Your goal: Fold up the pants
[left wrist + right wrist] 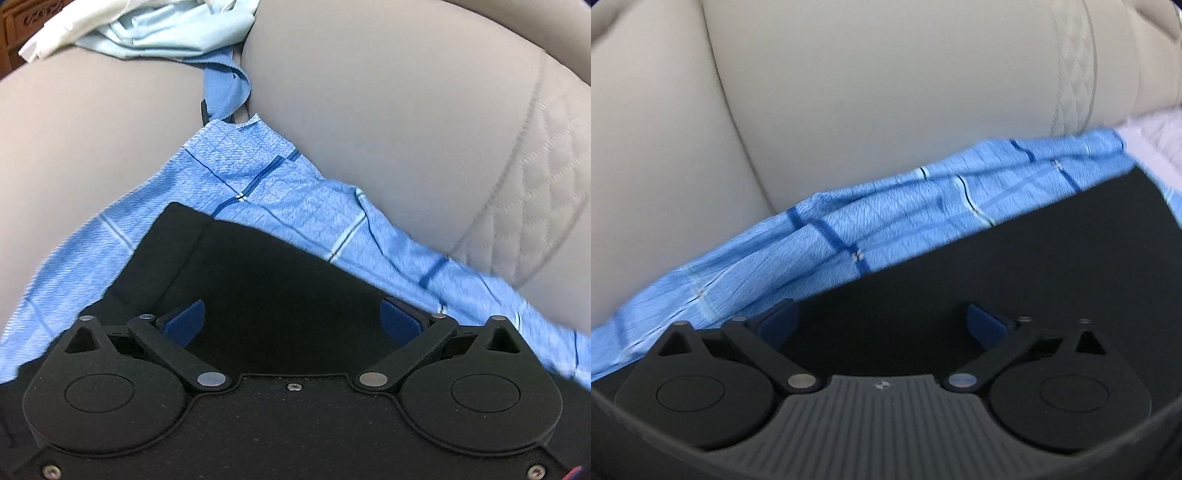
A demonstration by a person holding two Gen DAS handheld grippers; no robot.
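The left gripper (291, 317) stands spread wide, its blue pads (184, 321) far apart with nothing pinched between them; beneath it lies a flat black garment, the pants (266, 266), filling the lower part of the left wrist view. The right gripper (882, 321) is likewise fully spread and empty over the same black cloth (1015, 266).

The pants lie on a blue checked cloth (258, 177) spread over a pale grey sofa (388, 92). In the left view a straight black edge runs from upper left down to lower right, with a seam or fold near its upper left corner; in the right view the edge climbs from lower left to upper right. Which end is the waist is hard to tell, since the gripper bodies cover the near part and the dark fabric shows little detail.

At the top left, light blue (177, 29) and white (74, 29) garments lie bunched, partly cut off. A pale lilac fabric (1156, 136) shows at the right edge, blurred.
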